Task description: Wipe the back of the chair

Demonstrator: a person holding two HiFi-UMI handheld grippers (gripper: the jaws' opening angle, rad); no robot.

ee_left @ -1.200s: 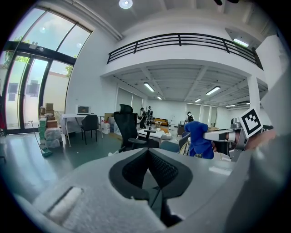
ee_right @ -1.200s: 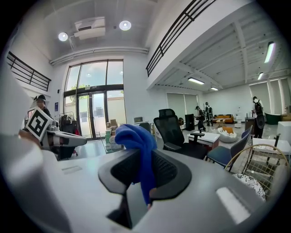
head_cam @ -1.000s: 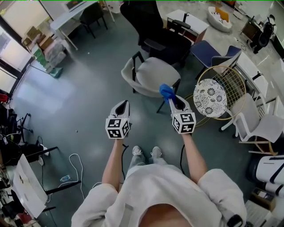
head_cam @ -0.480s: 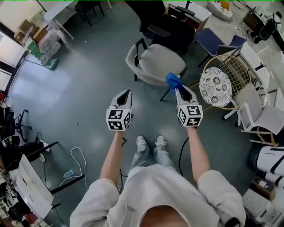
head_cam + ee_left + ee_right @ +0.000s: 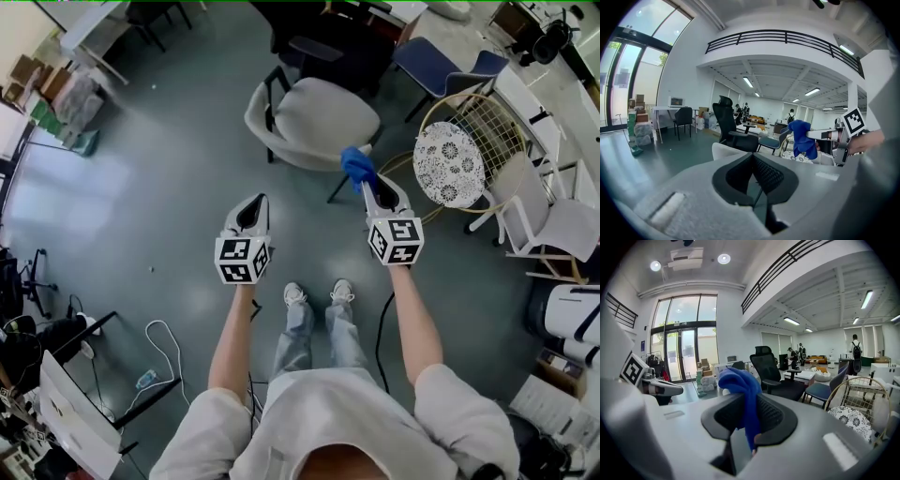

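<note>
**A:** Where's the chair?

**B:** The chair [image 5: 314,120] stands on the floor ahead of the person, just past both grippers. It has a pale grey tub shell on thin dark legs. Its curved back seems to face the person, with the seat beyond it.

**A:** And the cloth?

**B:** The cloth [image 5: 738,380] is bright blue and crumpled. The right gripper [image 5: 380,199] has its jaws pinching it. A bunch stands above the tips and a tail hangs down between them. It is near the chair's rim but apart from it, so wiping hasn't begun.

**A:** The other one?

**B:** The left gripper [image 5: 249,214] has its jaws pressed together with nothing in them. It is held beside the right one.

**A:** How will things handle?

**B:** The cloth looks soft, light and limp. I'd expect it to fold and drag, so the bunched end should be pressed flat on the back. The shell looks smooth and stiff. I can't tell whether it is padded. The chair seems light, and on that slick floor it could slide or turn under a push. The top rim of the back is the likely place to steady it.
</note>
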